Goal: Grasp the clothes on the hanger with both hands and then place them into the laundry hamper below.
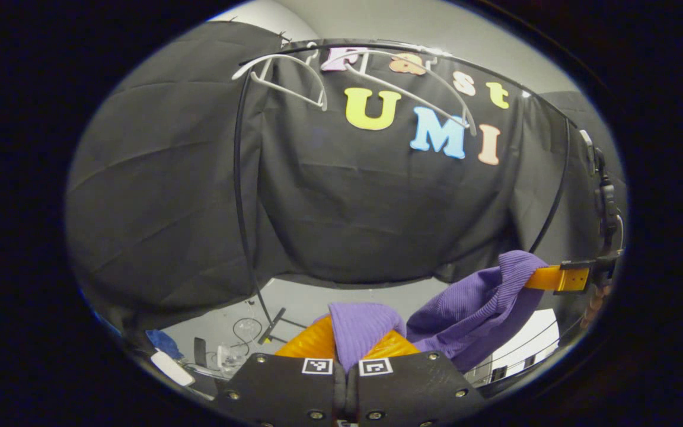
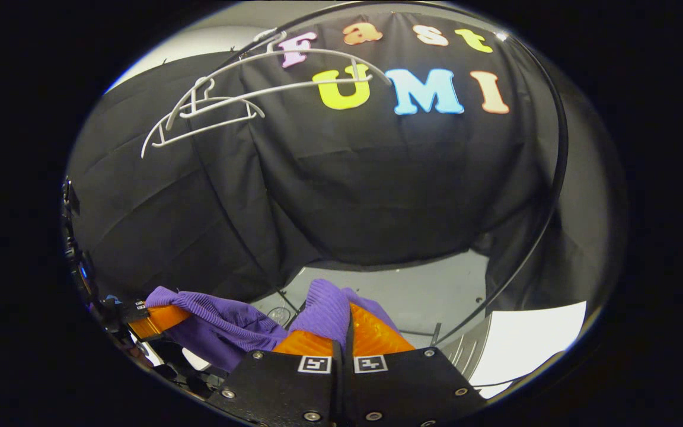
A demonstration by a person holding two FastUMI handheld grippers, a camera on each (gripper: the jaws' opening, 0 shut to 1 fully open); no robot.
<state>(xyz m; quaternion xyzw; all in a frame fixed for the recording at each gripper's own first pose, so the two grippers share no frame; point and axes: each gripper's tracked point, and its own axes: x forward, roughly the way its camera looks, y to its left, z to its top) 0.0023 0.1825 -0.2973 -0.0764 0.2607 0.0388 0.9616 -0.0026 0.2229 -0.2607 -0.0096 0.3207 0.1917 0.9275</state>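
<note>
Left gripper view: our left gripper [image 1: 350, 350] pinches the purple garment [image 1: 472, 308] at six o'clock; the right gripper [image 1: 546, 277] pinches it at three o'clock, well below the bare hangers [image 1: 389, 83]. With the hamper unseen, we could release early and miss it.

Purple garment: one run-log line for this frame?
purple garment off white hangers | left gripper shut on it | right gripper shut on it | hamper drop pending

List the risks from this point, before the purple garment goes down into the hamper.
1. The purple garment sags between the left gripper and the right gripper; pulling them apart could tug it free.
2. Each gripper pinches only a small fold, so the cloth might slip out.
3. The empty white hangers hang close above; lifting could snag them.
</note>
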